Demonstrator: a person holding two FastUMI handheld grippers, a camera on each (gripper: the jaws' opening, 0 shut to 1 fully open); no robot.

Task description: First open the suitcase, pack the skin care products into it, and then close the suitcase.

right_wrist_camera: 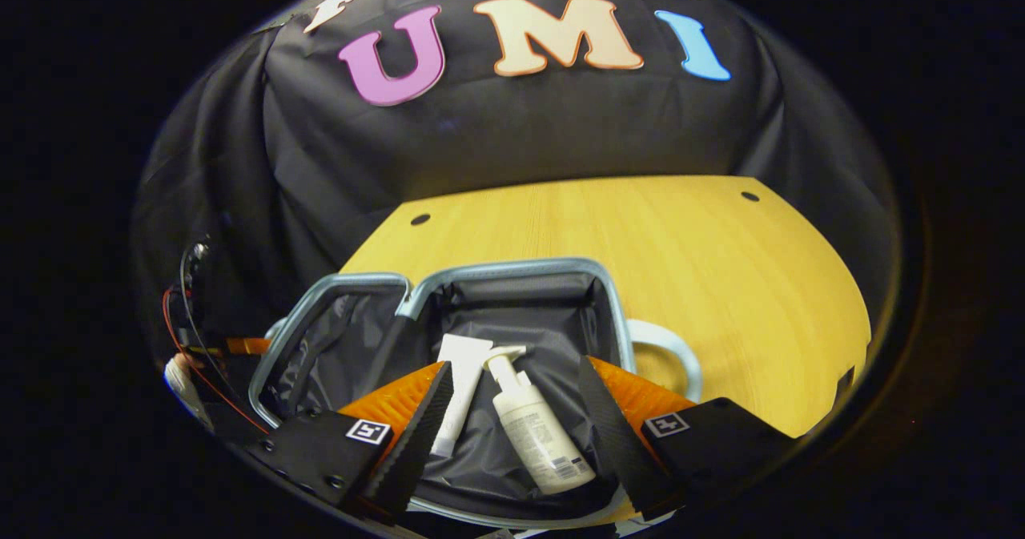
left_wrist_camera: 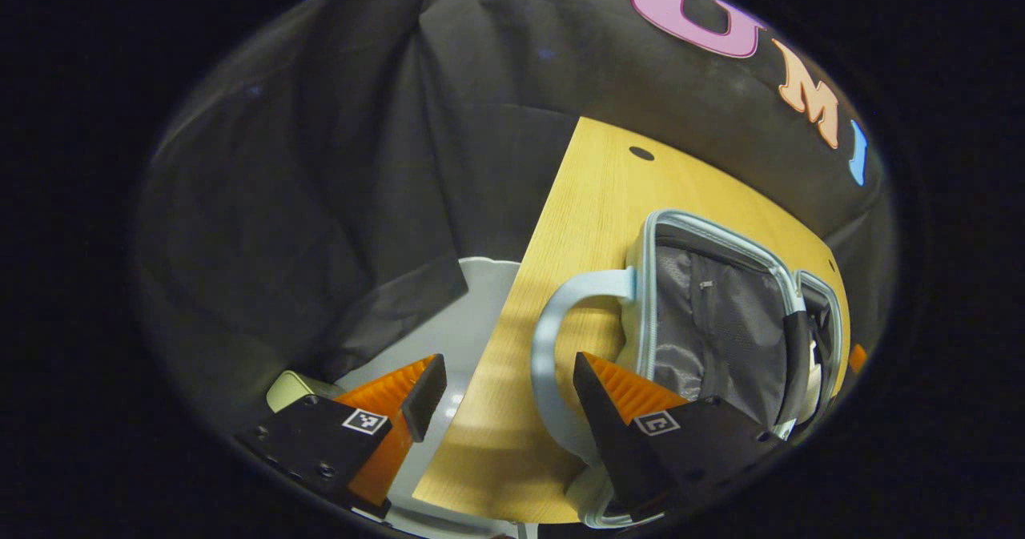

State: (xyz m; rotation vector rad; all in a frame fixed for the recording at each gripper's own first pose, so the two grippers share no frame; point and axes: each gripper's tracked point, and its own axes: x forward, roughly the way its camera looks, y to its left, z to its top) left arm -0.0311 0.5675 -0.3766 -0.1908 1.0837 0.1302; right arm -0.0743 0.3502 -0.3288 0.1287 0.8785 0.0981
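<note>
The left gripper (left_wrist_camera: 500, 391) hangs above the table's edge with its fingers spread wide and nothing between them; one finger is over the pale floor beyond the edge, the other over the curved light-blue handle (left_wrist_camera: 552, 339) of the suitcase. The right gripper (right_wrist_camera: 512, 411) is poised over the open suitcase, its fingers likewise parted and empty, framing the two products below. The light-blue hard-shell suitcase with grey fabric lining (right_wrist_camera: 512, 315) lies open on the light wooden table (right_wrist_camera: 681, 243), both halves spread flat, the handle sticking out on the right side in the right gripper view. Inside the nearer half lie a white tube with a flat cap (right_wrist_camera: 456, 395) and a white pump bottle with a printed label (right_wrist_camera: 536, 431), side by side and just touching near their tops, both on the dark lining.
</note>
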